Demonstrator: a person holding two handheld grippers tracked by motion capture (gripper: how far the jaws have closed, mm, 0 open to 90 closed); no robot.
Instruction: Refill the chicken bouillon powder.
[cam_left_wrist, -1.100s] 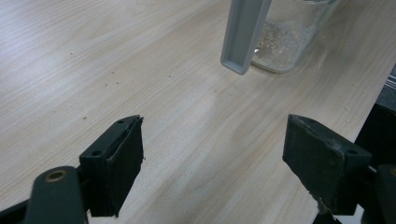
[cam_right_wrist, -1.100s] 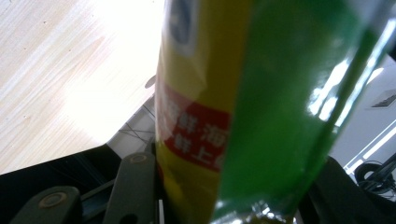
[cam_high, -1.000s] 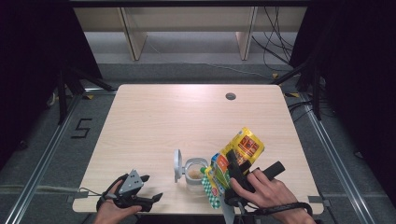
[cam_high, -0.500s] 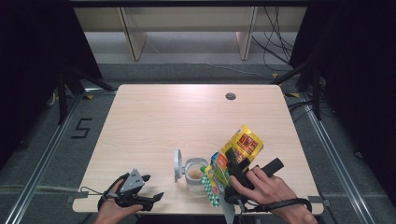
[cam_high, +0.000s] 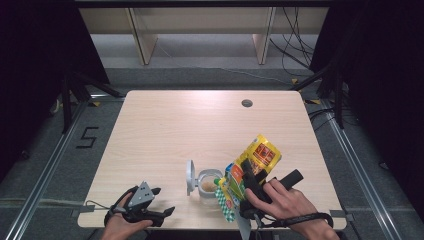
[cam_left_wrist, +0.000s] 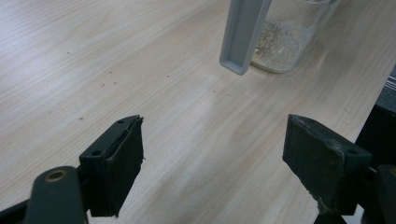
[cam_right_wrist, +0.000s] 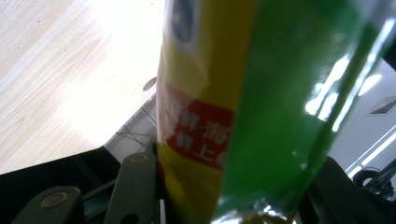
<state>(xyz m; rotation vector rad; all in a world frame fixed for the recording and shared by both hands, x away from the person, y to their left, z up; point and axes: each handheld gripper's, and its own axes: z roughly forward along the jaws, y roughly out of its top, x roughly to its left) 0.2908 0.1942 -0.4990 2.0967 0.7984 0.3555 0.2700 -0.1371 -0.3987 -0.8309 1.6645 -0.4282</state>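
Right gripper (cam_high: 250, 187) clamps the snack bag (cam_high: 250, 172) above the jar (cam_high: 206, 184) — left gripper (cam_high: 155, 202) gapes, empty.

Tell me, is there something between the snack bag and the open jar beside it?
Nothing visible. The snack bag, held in the right gripper, tilts beside the clear jar, whose lid stands open on the far side.

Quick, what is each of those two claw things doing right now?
Left gripper: open, holding nothing, above the pale wooden table.
Right gripper: closed on the yellow and green plastic snack bag.
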